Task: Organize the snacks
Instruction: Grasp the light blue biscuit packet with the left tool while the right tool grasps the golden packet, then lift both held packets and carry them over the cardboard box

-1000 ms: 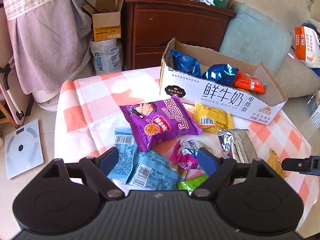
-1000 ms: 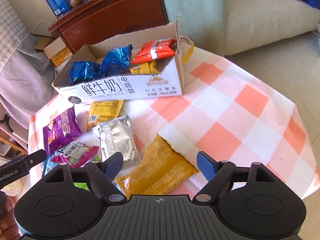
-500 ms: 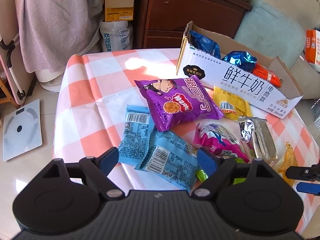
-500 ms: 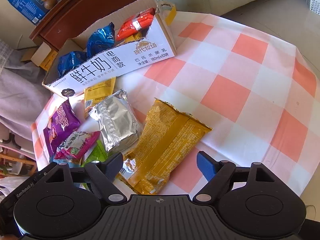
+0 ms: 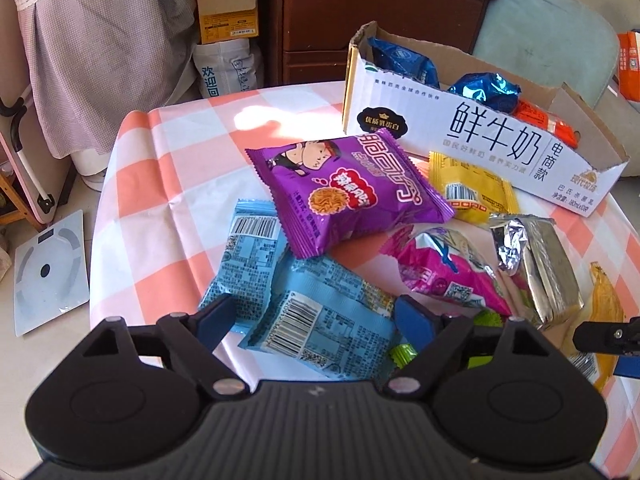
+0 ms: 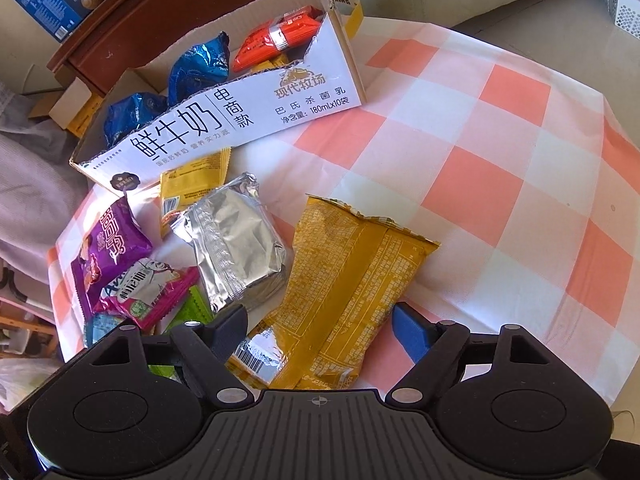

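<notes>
Snack packets lie on a checked tablecloth [image 5: 168, 184] in front of a cut-open milk carton box [image 5: 480, 136] holding blue and orange packets. My left gripper [image 5: 316, 320] is open, its fingers either side of a light blue packet [image 5: 320, 316]; a second light blue packet [image 5: 248, 256], a purple noodle packet [image 5: 344, 188], a pink packet [image 5: 444, 272], a yellow packet [image 5: 468, 188] and a silver packet [image 5: 536, 264] lie beyond. My right gripper [image 6: 320, 324] is open around the near end of a golden-yellow bag [image 6: 352, 292]. The box [image 6: 240, 120] and silver packet [image 6: 236, 240] also show there.
A dark wooden cabinet [image 5: 360, 12] and a pale green cushion [image 5: 548, 40] stand behind the table. A small cardboard box [image 5: 228, 8], a white sack [image 5: 228, 68] and a bathroom scale [image 5: 48, 272] are on the floor at left. The table edge curves at right [image 6: 600, 168].
Both grippers have pulled back and tilted down over the table. The light blue packet now lies between my left fingers, and the golden bag between my right fingers. Both stay open.
</notes>
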A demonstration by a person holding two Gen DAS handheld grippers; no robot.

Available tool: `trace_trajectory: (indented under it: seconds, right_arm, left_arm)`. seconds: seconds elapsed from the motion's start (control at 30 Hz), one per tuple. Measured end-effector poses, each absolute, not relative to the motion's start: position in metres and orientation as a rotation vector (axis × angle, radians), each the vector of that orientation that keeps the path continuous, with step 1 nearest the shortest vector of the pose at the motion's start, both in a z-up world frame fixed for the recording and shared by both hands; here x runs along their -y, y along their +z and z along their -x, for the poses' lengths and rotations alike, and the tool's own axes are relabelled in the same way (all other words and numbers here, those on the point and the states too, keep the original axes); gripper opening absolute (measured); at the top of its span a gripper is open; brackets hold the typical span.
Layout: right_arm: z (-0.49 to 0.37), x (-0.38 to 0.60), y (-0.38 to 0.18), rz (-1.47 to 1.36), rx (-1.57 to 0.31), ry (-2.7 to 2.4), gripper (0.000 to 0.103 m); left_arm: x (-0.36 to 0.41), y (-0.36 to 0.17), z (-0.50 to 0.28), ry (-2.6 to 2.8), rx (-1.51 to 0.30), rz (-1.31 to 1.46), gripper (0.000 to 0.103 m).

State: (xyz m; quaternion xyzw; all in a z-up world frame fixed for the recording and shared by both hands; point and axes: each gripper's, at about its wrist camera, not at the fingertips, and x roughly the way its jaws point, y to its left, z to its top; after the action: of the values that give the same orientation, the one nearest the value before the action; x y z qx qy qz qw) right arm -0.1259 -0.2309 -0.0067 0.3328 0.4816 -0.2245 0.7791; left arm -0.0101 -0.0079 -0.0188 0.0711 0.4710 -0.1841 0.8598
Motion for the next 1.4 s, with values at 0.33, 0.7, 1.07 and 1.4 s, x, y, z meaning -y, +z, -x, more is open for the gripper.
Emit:
trace_trajectory:
  seconds: [0.33,0.7,1.07,1.4]
  right_arm:
    - [0.127,0.228,-0.005,-0.626,-1.049,-0.413,0.06]
    - [0.129,0.218,-0.002,-0.548,-1.07,-0.312,0.055]
    - [0.128,0.222,-0.014,-0.645,-1.121,-0.339,0.059]
    - [0.13,0.222,-0.005,-0.607,-1.073,-0.319,0.047]
  left_arm:
    - [-0.011,-0.017,0.022,-0.455,-1.026,-0.126,0.059]
    - [-0.038,-0.016,0.047,-0.5,-1.039,-0.097,0.053]
    - [-0.023,-0.022,0.063,-0.544,-0.99,-0.254,0.076]
    - [-0.025,-0.018,0.07,-0.531,-0.957,-0.283,0.058]
